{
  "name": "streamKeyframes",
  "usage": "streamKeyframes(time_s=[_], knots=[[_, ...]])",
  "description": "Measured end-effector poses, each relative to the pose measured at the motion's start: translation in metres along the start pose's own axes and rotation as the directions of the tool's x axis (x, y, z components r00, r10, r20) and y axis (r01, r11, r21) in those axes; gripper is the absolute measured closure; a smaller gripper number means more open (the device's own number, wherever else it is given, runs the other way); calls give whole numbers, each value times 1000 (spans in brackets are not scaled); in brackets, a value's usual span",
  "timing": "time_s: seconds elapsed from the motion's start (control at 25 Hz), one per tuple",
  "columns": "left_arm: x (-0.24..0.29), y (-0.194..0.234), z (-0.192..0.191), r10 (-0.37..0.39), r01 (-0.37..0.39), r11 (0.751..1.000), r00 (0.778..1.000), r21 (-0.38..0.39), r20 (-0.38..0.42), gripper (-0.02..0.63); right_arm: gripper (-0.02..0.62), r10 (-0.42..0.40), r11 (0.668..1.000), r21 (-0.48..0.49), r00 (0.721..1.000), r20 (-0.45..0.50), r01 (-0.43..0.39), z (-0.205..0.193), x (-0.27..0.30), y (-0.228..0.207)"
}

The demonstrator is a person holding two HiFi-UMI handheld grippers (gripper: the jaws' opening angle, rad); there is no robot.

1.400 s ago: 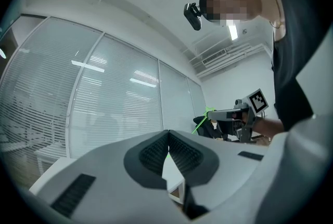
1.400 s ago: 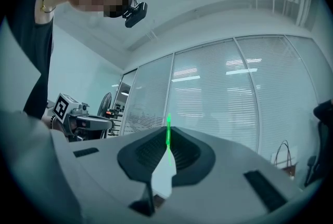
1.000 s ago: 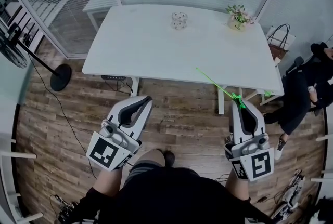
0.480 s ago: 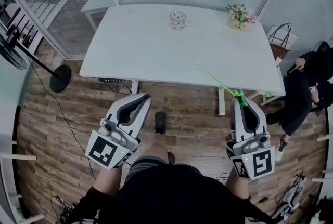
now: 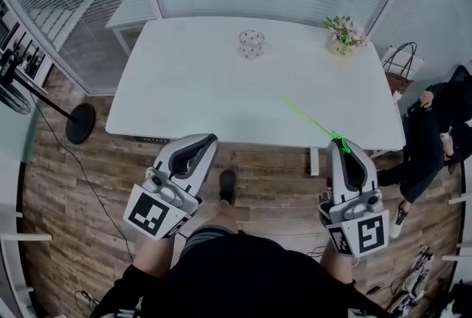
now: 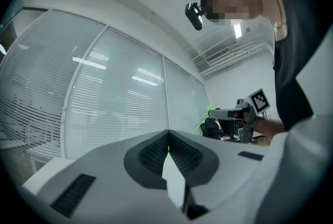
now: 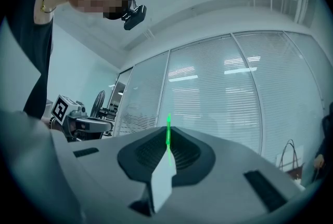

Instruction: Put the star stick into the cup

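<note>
My right gripper (image 5: 341, 145) is shut on the green star stick (image 5: 310, 119), which slants up and to the left over the near edge of the white table (image 5: 192, 88). In the right gripper view the green star stick (image 7: 168, 132) pokes up between the closed jaws of my right gripper (image 7: 168, 146). A small clear cup (image 5: 251, 43) with dots stands at the table's far middle, well beyond the stick's tip. My left gripper (image 5: 209, 139) hangs shut and holds nothing, below the table's near edge; its jaws meet in the left gripper view (image 6: 167, 149).
A small flower pot (image 5: 342, 35) stands at the table's far right. A seated person (image 5: 435, 132) and a bag (image 5: 398, 62) are right of the table. A fan stand (image 5: 77, 122) is on the wooden floor at left. Glass walls with blinds run behind the table.
The view has shifted forward, so the table sits closer and lower in the frame. Both grippers keep their pose, the stick still in the right one. The person's foot has stepped forward.
</note>
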State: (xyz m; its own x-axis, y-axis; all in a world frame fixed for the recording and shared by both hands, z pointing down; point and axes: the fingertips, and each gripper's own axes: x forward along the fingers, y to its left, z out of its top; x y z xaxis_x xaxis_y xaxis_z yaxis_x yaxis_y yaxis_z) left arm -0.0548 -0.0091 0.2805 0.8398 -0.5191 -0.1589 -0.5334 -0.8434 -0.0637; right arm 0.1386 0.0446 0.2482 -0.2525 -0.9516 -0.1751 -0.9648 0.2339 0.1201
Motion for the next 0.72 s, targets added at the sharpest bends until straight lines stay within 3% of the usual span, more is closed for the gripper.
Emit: streamKeyframes(time_s=[0.4, 0.72], knots=[[57, 87, -14, -17, 18, 1000, 999, 18, -28, 592, 574, -14, 1000, -5, 1000, 0, 14, -16, 95, -25], [111, 146, -11, -43, 43, 999, 999, 15, -5, 592, 574, -27, 1000, -10, 1000, 2, 27, -23, 169, -55]])
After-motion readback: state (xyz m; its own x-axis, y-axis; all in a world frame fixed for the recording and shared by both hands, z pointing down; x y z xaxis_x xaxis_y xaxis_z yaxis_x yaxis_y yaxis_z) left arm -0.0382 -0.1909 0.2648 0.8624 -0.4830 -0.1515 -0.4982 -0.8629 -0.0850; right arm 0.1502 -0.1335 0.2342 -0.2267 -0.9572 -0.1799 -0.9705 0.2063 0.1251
